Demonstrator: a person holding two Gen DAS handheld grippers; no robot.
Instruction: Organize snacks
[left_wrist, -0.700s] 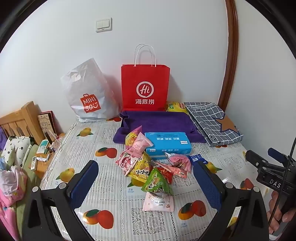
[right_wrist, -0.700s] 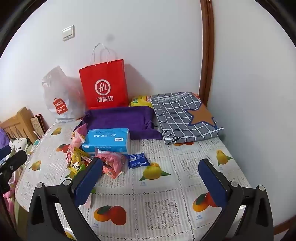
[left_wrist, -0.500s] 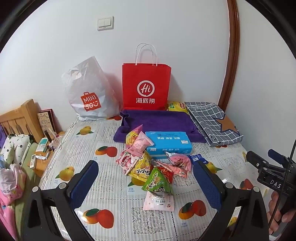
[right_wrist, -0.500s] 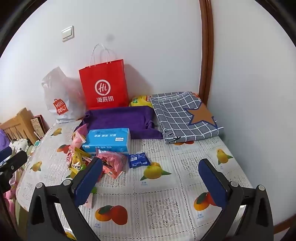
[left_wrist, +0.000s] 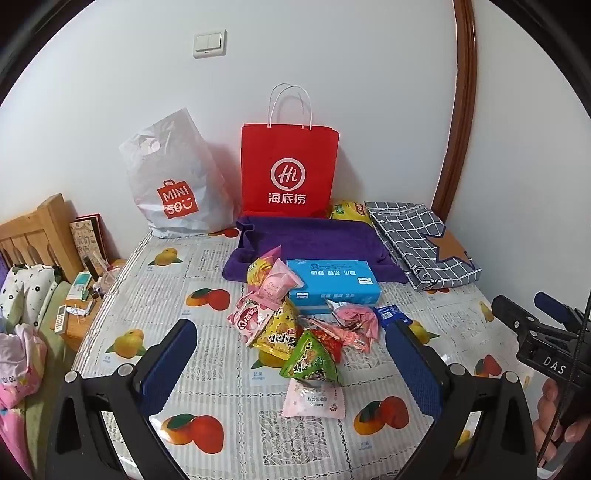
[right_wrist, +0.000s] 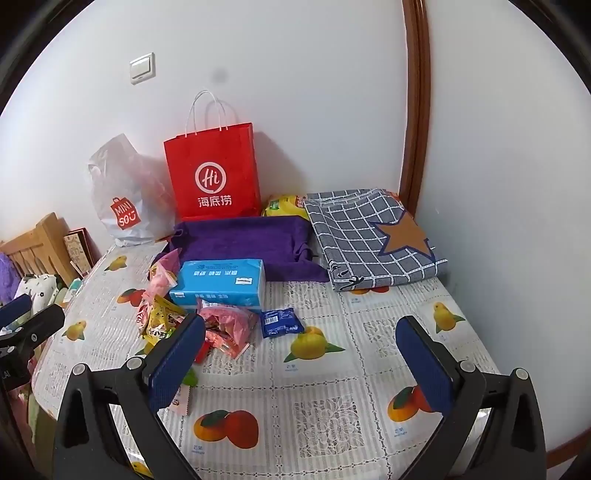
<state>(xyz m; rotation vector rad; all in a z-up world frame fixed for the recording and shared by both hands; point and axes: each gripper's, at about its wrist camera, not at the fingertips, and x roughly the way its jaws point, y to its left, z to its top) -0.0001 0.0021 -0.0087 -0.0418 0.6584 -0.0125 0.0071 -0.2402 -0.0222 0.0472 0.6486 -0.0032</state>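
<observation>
A heap of snack packets (left_wrist: 295, 332) is lying in the middle of the frame on the fruit-print desk (left_wrist: 207, 369), outside every container. A green triangular packet (left_wrist: 310, 360) is sitting at the heap's lower edge, with a pale pink packet (left_wrist: 314, 398) just below it. A small blue packet (right_wrist: 280, 323) is lying apart to the right of the heap. A blue tissue box (left_wrist: 332, 280) is resting just above the heap, touching the purple cloth (left_wrist: 314, 240) behind it.

At the upper centre a red paper bag (left_wrist: 290, 170) is standing upright against the wall; its contents are hidden. To its left a white plastic bag (left_wrist: 173, 181) is bulging, contents not visible. A yellow packet (right_wrist: 286, 205) is peeking out between the red bag and a folded checked cloth (right_wrist: 373, 240) at the right.

The left hand-held gripper (left_wrist: 291, 365) is hovering released, its blue pads wide apart on either side of the heap, gripping nothing. The right hand-held gripper (right_wrist: 299, 365) is likewise released and empty above bare desk right of the heap.
</observation>
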